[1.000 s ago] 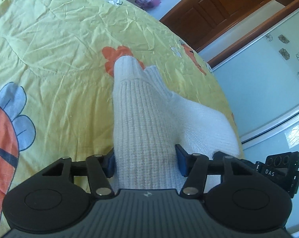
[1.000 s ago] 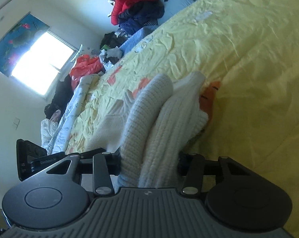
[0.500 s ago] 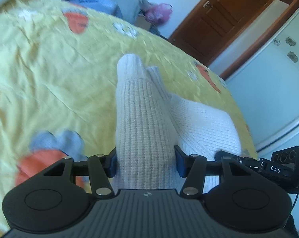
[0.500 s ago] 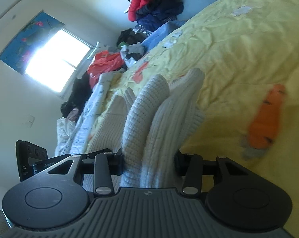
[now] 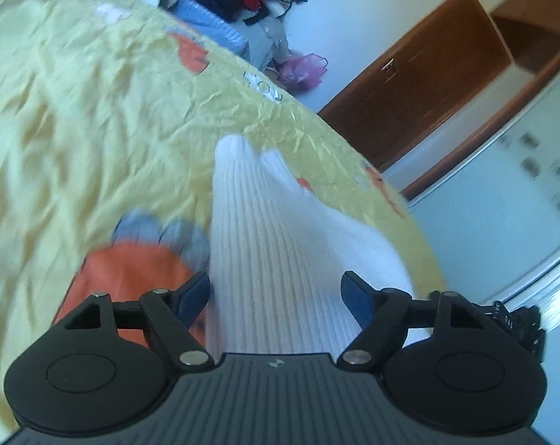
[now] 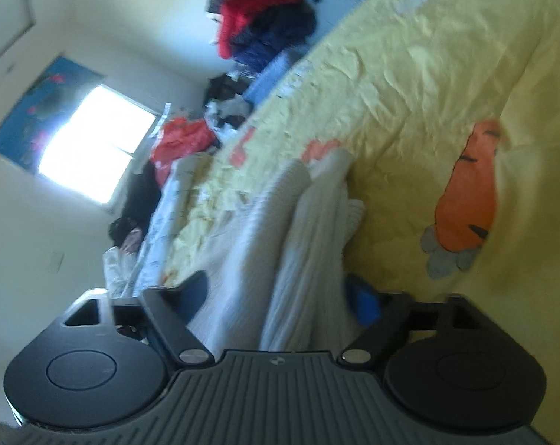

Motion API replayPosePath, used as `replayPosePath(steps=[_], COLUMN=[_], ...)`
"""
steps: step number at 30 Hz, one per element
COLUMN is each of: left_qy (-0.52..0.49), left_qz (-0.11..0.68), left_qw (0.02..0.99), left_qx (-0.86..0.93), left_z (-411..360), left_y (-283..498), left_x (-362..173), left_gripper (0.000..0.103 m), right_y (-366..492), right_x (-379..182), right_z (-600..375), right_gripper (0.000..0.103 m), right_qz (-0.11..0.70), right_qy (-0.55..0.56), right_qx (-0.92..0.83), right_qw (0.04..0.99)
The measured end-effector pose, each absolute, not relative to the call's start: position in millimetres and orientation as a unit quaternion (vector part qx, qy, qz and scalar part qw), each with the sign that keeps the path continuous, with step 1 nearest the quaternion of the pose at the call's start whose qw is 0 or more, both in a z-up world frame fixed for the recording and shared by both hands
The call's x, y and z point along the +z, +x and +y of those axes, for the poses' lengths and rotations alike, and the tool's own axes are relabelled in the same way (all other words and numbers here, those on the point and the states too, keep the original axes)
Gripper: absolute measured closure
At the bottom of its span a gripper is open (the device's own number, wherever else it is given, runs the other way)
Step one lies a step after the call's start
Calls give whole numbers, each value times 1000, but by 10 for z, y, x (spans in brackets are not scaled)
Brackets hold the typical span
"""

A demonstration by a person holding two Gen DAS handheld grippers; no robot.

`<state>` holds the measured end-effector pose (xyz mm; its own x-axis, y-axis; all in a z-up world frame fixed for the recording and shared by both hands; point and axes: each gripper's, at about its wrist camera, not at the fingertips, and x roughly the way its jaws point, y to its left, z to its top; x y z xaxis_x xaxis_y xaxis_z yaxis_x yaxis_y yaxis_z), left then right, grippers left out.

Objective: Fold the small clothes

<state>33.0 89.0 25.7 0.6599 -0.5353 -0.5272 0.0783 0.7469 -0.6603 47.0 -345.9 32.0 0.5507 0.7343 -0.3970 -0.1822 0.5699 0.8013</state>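
My left gripper [image 5: 280,293] had the white knit garment [image 5: 272,244] between its fingers, blue pads [image 5: 357,294] against the fabric on each side as far as I could tell, so I read it as pinching one end. From there the knit ran straight forward, long axis along the fingers, rounded far end [image 5: 235,144] hanging over the yellow bedspread [image 5: 75,129]. It looked lifted rather than laid flat. An orange carrot print [image 5: 131,270] sat just left of the fingers, blurred.

My right gripper [image 6: 276,296] also seemed clamped on the same garment [image 6: 302,244], bunched in two or three thick ribbed folds running forward from the jaws toward the bed's far edge. The right blue pad [image 6: 361,304] was smeared, so contact there was my guess.

Both hands held it, neither nearer. I judged the next move needed the knit lowered onto open bedspread [image 6: 409,92] ahead, which looked free. The clothes pile [image 6: 265,18] at the far edge, window [image 6: 94,148] and brown door [image 5: 421,85] stood well apart. The bunched folds might not lie flat, and the blur made placement hard to judge.
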Motion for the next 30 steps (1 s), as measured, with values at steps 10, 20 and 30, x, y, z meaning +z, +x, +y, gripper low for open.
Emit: replayPosePath(steps=[10,20,30], left_qy=[-311,-240,-245], left_qz=[397,378,378], left_qw=[840,879,879], left_qx=[-200,-164,-158], left_z=[783,884,1103], left_y=[204,48,-329], left_x=[162,554,379], left_gripper=[20,54,44], right_y=[341,322,155], right_x=[213,431,262], right_z=[-3146,-2653,-2670], right_gripper=[18,35,37], right_qz=[454,441,448], right_qy=[297,266,285], right_qx=[315,345,364], right_qw=[779,785,765])
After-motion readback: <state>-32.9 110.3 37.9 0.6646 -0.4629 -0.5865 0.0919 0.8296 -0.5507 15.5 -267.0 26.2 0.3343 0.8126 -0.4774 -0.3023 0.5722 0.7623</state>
